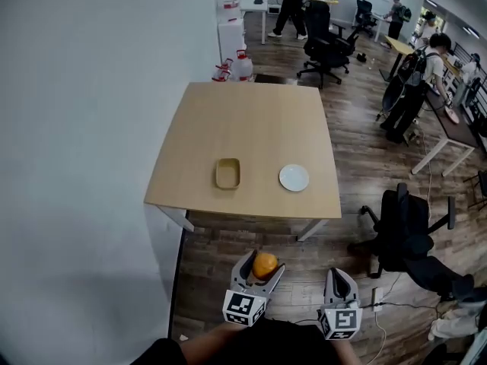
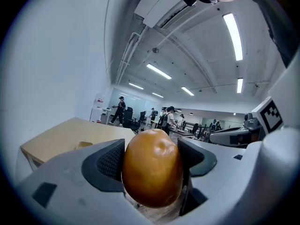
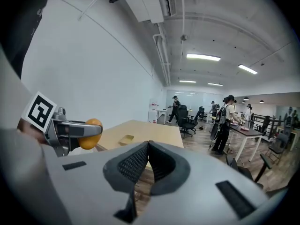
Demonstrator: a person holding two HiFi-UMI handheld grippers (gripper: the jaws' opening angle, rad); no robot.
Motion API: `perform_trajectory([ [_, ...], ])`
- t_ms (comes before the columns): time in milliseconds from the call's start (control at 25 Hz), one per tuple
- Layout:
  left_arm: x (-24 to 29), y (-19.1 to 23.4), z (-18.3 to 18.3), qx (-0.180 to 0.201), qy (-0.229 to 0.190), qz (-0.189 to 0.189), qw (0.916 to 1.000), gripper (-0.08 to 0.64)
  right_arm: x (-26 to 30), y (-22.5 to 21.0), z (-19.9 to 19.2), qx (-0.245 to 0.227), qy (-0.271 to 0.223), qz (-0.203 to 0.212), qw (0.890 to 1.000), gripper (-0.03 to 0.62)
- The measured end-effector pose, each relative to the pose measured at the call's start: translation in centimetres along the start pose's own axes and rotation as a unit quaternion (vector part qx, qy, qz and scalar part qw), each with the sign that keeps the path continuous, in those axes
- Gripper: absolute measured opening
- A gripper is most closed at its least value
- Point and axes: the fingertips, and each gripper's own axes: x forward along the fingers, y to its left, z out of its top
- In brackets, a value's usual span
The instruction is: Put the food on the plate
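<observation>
A risk is showing here: the smooth, round, orange-brown piece of food [image 1: 265, 265] is riding between only two pads, above the dark wooden plank floor [image 1: 228, 253] and well apart from the light wooden tabletop [image 1: 251, 124]. If the squeeze is loosening during the carry, the food is likely to slip out, drop and roll away. A second risk is waiting at the end, since a ball-shaped item released at a tilt or near the rim of the small round white plate [image 1: 294, 177] is likely to roll off it. The shallow tan rectangular tray [image 1: 227, 173], sitting at the plate's 9 o'clock, could also be mistaken for the goal. In the left gripper view, the left claw [image 2: 152, 161] is gripping the food [image 2: 152, 172] firmly, with a ribbed dark pad pressing on each side and the food bulging out above the jaws. In the head view, the plate is lying near the tabletop's front edge, at about 1 o'clock from the left claw [image 1: 263, 263]. The right claw [image 3: 147, 161] is closed on nothing, with its pads meeting, and is hanging at the left claw's 3 o'clock.
</observation>
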Motion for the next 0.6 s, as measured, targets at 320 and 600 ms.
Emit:
perform_trajectory([
  [320,3.5,4.3,0.6,-0.009,0.004,-0.026,0.9996,0.331,4.7,1.3,1.4,0.008,-0.002,-0.009,1.0,0.06],
  [600,7.7,6.8,0.0,-0.02,0.015,-0.017,0.9995,0.33,9.9,1.5,2.6,0.022,-0.024,0.01,0.999,0.06],
])
